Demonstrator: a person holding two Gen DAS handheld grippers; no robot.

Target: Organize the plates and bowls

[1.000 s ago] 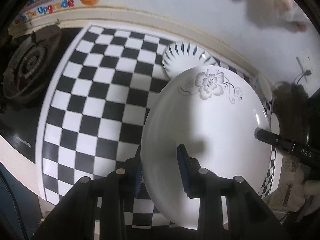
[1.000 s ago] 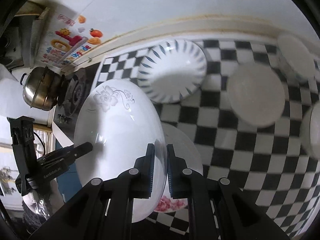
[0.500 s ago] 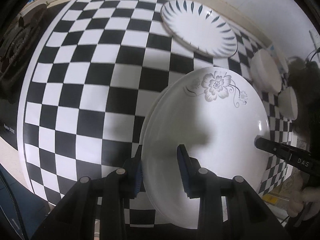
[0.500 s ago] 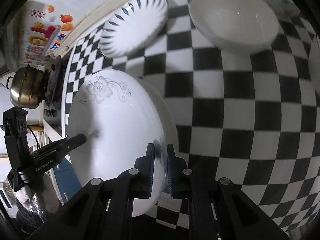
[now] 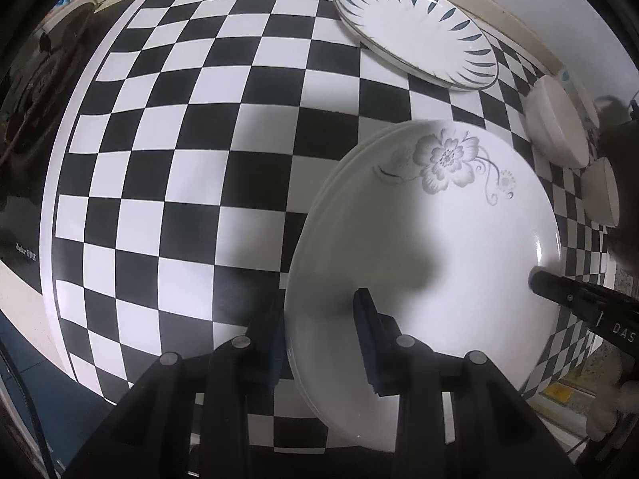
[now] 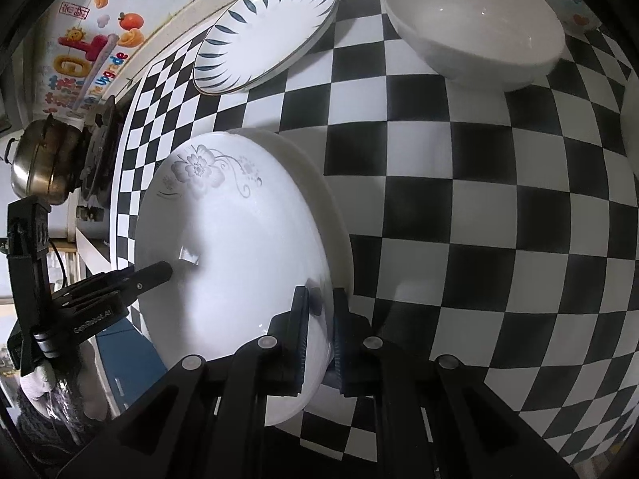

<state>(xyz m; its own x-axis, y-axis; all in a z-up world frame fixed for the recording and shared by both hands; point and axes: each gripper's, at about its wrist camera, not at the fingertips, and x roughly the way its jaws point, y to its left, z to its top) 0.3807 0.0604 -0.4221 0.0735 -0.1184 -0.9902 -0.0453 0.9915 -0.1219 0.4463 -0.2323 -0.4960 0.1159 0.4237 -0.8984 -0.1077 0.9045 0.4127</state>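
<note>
**While both grippers pinch the flower plate, treat it as glazed, brittle ware**

While you hold the flower plate over the plain plate beneath it, near the front edge of the checkered worktop, note how it will behave. It is glazed ceramic by the look of it: stiff, slick and likely to chip if its rim knocks the plate below. Judged by its span, it carries some weight, which would explain a hold on two sides.

Left gripper: fingers pinching the near rim, one pad on the upper face, the other under the edge. Right gripper: fingers nearly pressed together, clamped on the thin rim at the opposite side. Whether the flower plate already rests on the plain plate or hangs just above it, I cannot tell; their rims look almost nested.

Best hold stays at the rim, on opposite sides, pads flat across the lip. A one-sided pinch on this glaze could let the plate swing or slip.

Elsewhere: a leaf-pattern plate sits near the worktop's back edge; a white bowl stands toward the back right corner, well apart.
</note>
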